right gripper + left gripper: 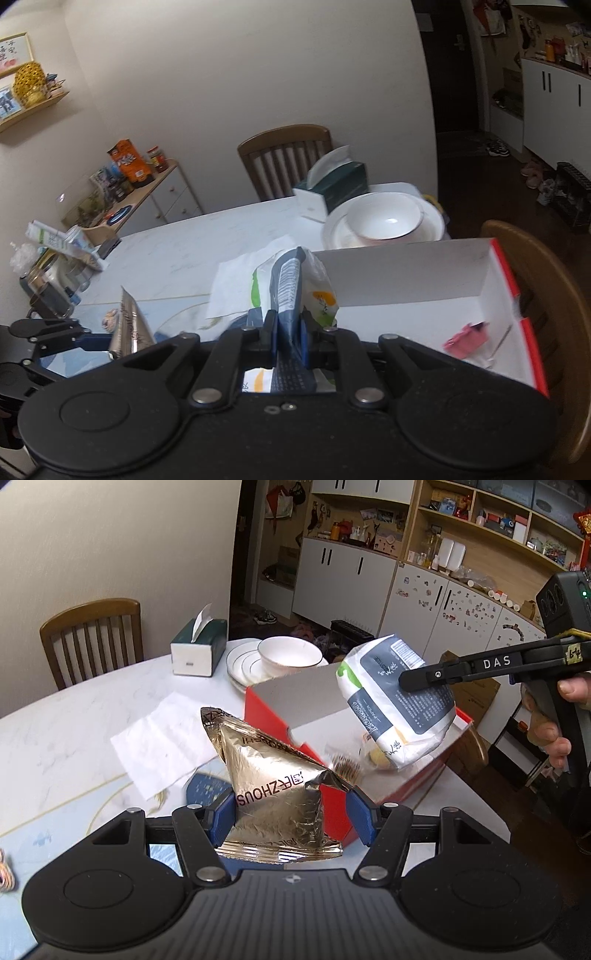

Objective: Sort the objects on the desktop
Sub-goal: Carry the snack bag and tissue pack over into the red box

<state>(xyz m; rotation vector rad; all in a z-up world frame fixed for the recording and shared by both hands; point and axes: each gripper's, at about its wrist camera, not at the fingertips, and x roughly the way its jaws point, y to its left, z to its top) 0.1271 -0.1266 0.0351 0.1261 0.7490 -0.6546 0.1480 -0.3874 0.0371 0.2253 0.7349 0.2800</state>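
Gold foil packet (273,786) is clamped in the left gripper (290,814) above the desk (74,716) while the right gripper (288,334) pinches a white-and-blue pouch (397,705) over the red box (266,716), which already holds a pink item (466,338), so sorting looks partway done.

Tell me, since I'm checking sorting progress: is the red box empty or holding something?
Holding something. The right wrist view shows a pink clip lying on the white floor of the open red box; the left view blurs other contents.
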